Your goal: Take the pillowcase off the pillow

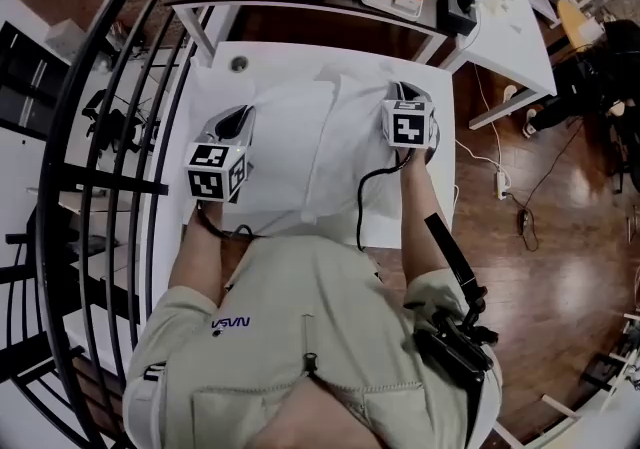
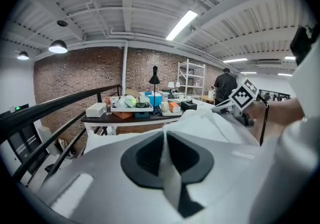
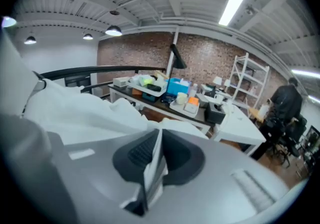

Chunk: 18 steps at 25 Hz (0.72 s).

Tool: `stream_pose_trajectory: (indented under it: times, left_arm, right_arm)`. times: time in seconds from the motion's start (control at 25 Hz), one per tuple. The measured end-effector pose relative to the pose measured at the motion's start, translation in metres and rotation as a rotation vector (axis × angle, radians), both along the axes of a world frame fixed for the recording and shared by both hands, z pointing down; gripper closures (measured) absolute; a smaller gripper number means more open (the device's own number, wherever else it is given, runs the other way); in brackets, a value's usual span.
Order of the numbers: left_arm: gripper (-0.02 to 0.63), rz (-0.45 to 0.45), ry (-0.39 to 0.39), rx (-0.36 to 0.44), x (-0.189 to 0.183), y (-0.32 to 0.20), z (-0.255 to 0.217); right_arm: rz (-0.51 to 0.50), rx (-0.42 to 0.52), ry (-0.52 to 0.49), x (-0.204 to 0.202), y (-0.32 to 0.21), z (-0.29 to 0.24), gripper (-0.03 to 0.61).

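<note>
Fingers of the left gripper [image 2: 165, 155] are closed tight on a fold of pillowcase [image 1: 300, 152]; the right gripper [image 3: 151, 163] is the same. Cloth spans between both, over the table [image 1: 262, 55]. Cluttered bench [image 1: 330, 3] lies beyond.

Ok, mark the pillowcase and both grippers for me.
pillowcase [image 1: 285, 157]: head view, mid cloth between the grippers.
left gripper [image 2: 165, 158]: left gripper view, between jaws shut on pillowcase cloth.
right gripper [image 3: 151, 163]: right gripper view, between jaws shut on pillowcase cloth.
</note>
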<state>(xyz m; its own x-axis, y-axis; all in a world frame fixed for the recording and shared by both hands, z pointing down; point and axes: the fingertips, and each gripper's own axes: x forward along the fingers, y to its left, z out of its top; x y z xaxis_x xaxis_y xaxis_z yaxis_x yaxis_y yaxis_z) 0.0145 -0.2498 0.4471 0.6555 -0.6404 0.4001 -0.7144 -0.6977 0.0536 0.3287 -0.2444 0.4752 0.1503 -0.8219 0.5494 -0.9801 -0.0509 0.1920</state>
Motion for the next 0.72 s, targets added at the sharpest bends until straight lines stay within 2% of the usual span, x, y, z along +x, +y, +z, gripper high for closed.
stream_pose_trajectory:
  times: [0.16,0.32,0.44,0.52,0.68,0.72]
  left_arm:
    - [0.591,-0.036,0.039,-0.018,-0.017,-0.015,-0.002]
    - [0.592,0.003,-0.024,-0.079,0.005,-0.026,0.036]
    - [0.584,0.052,-0.073,-0.097,0.024,-0.034,0.073]
    - [0.547,0.073,-0.076,-0.075,0.032,-0.039,0.079]
    - [0.467,0.092,-0.070,-0.005,0.042,-0.045,0.068]
    - [0.455,0.100,-0.070,0.013,0.042,-0.043,0.064]
  right_arm:
    - [0.104,0.017,-0.048,0.042,0.023,-0.002,0.569]
    - [0.166,-0.059,-0.045,0.054,0.039,0.037,0.571]
    - [0.133,-0.045,-0.059,0.048,0.037,0.062,0.568]
    - [0.076,0.003,-0.073,0.042,0.030,0.060,0.560]
    - [0.029,0.103,-0.136,0.035,0.021,0.036,0.460]
    - [0.022,0.130,-0.149,0.030,0.021,0.028,0.454]
